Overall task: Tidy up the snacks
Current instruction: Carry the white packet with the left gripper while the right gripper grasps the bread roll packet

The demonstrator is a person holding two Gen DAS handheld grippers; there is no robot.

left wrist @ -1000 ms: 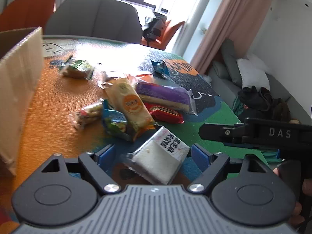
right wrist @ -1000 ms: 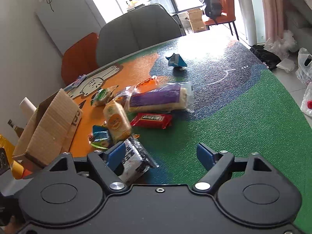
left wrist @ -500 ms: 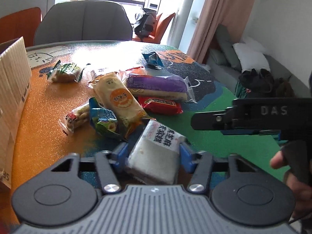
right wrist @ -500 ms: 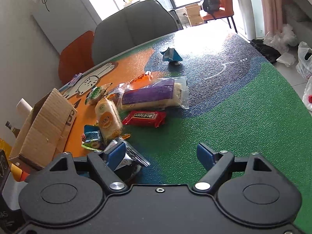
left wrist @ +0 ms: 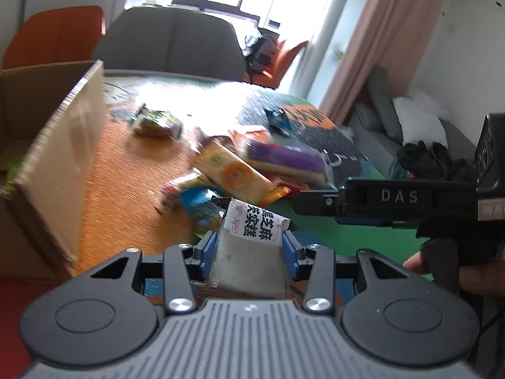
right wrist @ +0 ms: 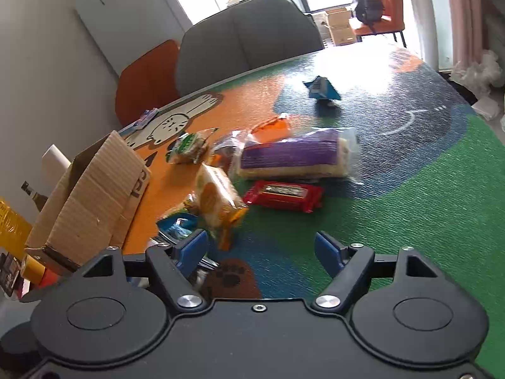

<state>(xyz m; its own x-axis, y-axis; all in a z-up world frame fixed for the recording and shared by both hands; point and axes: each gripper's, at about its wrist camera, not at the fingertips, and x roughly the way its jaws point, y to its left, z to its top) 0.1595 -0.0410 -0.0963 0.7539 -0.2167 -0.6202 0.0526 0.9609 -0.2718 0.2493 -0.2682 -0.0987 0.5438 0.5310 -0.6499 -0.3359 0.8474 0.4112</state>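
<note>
The white cake packet (left wrist: 252,246) with black characters on its label sat clamped between the blue pads of the left gripper (left wrist: 251,249), whose jaws had just been closing onto it; the pads pressed both its sides. It appeared to be raised slightly off the table mat (left wrist: 126,189), though the blur left that uncertain.

From the packet, the rest of the snack pile lay toward twelve o'clock: a blue packet (left wrist: 199,203), an orange-labelled bread pack (left wrist: 236,173) and a purple-wrapped cake (left wrist: 284,158). The cardboard box (left wrist: 60,158) stood open at about ten o'clock. At three o'clock the right gripper (right wrist: 262,249) hovered with its jaws wide apart and nothing between them.

The step in hand looked like carrying the picked packet away. The next move probably called for swinging it toward ten o'clock, clearing the box wall, and releasing it inside.
</note>
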